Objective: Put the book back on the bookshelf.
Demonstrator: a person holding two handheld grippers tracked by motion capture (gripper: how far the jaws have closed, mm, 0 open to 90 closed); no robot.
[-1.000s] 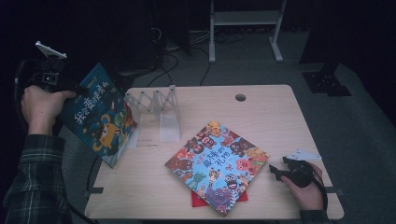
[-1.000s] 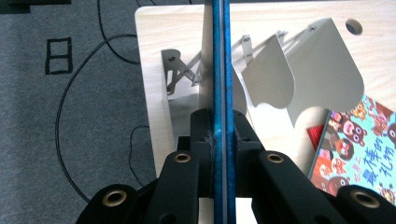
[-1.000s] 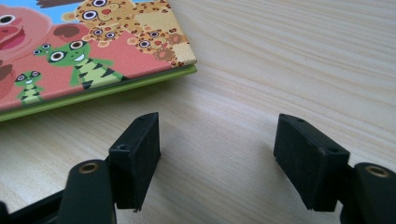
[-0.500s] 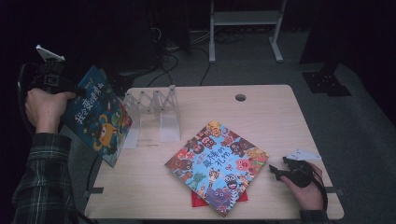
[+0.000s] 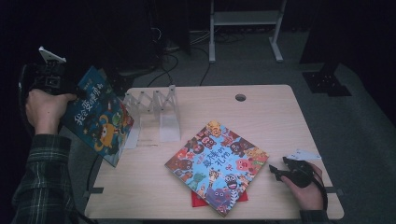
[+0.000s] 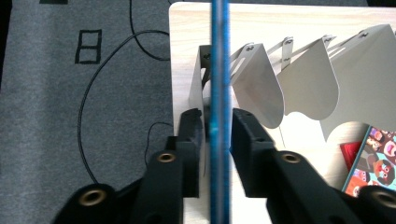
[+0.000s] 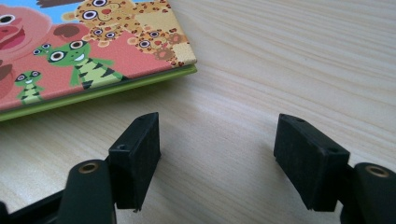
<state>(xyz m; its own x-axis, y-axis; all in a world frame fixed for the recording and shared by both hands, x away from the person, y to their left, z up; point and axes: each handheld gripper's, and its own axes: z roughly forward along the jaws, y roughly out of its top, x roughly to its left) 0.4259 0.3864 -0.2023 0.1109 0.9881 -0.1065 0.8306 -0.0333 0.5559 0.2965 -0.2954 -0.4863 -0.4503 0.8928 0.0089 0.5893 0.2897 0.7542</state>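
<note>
A blue picture book (image 5: 98,116) stands tilted at the table's left edge, against the left end of a white folding book rack (image 5: 154,105). My left gripper (image 5: 70,93) reaches it from the left. In the left gripper view the book's edge (image 6: 219,93) runs between the jaws of my left gripper (image 6: 217,123). Those jaws have just been opening, and thin gaps show on both sides. A colourful animal book (image 5: 217,165) lies flat over something red (image 5: 196,198). My right gripper (image 5: 276,171) rests open beside its right corner (image 7: 93,51), holding nothing (image 7: 217,154).
The rack's white dividers (image 6: 299,79) fan out to the right of the blue book. The wooden table (image 5: 280,116) has a cable hole (image 5: 240,97) near its far edge. Cables (image 6: 107,84) trail over the grey floor on the left. A metal frame (image 5: 245,18) stands behind.
The left hand and the blue book have barely shifted at the table's left edge. The right gripper has kept still.
</note>
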